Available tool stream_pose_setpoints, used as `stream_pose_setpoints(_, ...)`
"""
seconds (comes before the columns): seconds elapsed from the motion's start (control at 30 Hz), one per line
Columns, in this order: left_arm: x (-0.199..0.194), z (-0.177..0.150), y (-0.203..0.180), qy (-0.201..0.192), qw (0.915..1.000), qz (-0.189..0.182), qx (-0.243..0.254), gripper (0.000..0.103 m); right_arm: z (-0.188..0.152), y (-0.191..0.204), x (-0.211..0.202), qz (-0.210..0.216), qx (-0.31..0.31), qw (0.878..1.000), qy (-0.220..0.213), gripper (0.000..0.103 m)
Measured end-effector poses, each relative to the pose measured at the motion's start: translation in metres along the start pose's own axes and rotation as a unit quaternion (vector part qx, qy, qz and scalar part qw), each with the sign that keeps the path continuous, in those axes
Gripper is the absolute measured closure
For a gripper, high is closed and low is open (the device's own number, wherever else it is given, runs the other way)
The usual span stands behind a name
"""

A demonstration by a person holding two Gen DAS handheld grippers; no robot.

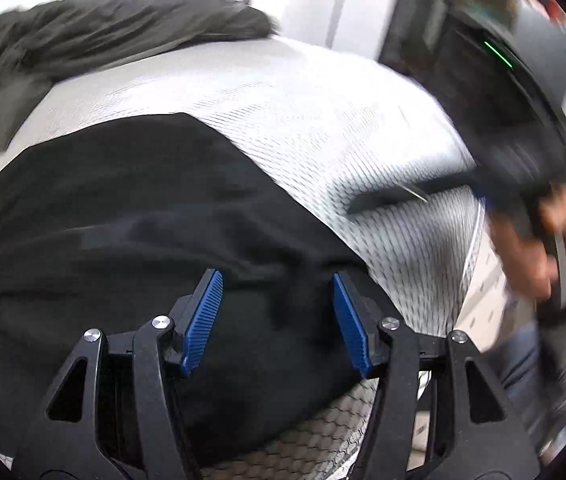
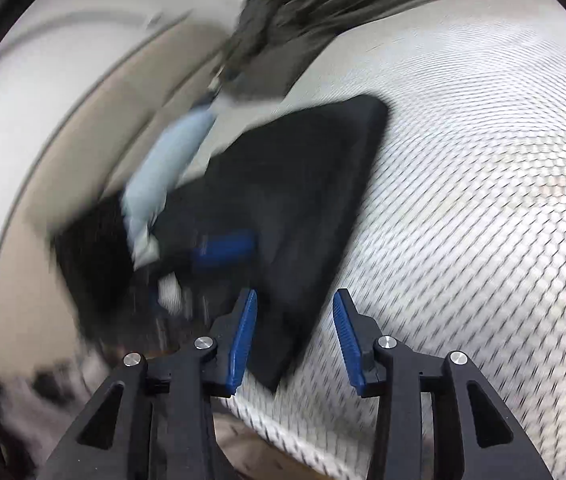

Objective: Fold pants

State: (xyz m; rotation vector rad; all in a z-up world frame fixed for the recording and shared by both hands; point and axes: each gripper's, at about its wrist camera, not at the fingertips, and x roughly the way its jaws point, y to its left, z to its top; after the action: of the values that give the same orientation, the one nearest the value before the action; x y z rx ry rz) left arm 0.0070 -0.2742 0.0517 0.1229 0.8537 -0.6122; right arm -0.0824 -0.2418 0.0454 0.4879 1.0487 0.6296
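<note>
The black pants (image 1: 131,232) lie folded flat on a white honeycomb-patterned mattress (image 1: 303,128). My left gripper (image 1: 277,284) is open just above their near edge, holding nothing. In the right wrist view the folded pants (image 2: 303,192) show as a dark slab with a squared far corner. My right gripper (image 2: 295,300) is open over their near corner, empty. The left gripper (image 2: 223,248) shows there as a blurred blue pad over the pants. The right gripper with the hand holding it (image 1: 539,216) shows blurred at the right of the left wrist view.
A dark olive garment (image 1: 95,36) lies bunched at the far end of the mattress; it also shows in the right wrist view (image 2: 323,12). A light blue sleeve (image 2: 167,168) is blurred at the left. The mattress edge (image 1: 471,264) drops off at the right.
</note>
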Motion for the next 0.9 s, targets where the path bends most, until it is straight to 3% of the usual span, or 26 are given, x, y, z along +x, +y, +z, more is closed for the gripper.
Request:
stream_pose_setpoints(0.13, 0.009, -0.014, -0.027, 0.016, 0.9979, 0.03, 0.055, 0.049, 0.025, -0.014, 0.04, -0.017, 0.054, 0.998, 0.005, 0.062)
stream_pose_setpoints(0.5, 0.015, -0.018, -0.019, 0.028, 0.9992, -0.013, 0.024, 0.047, 0.117, -0.024, 0.102, -0.052, 0.094, 0.993, -0.051, 0.068)
stream_pose_setpoints(0.67, 0.017, -0.018, -0.01, 0.029, 0.999, -0.033, 0.012, 0.047, 0.168, -0.03, 0.138, -0.101, 0.071, 0.992, -0.021, 0.077)
stream_pose_setpoints(0.9, 0.009, -0.011, 0.018, 0.03, 0.9982, -0.053, 0.006, 0.045, 0.193, -0.021, 0.145, -0.136, 0.085, 0.987, -0.015, 0.074)
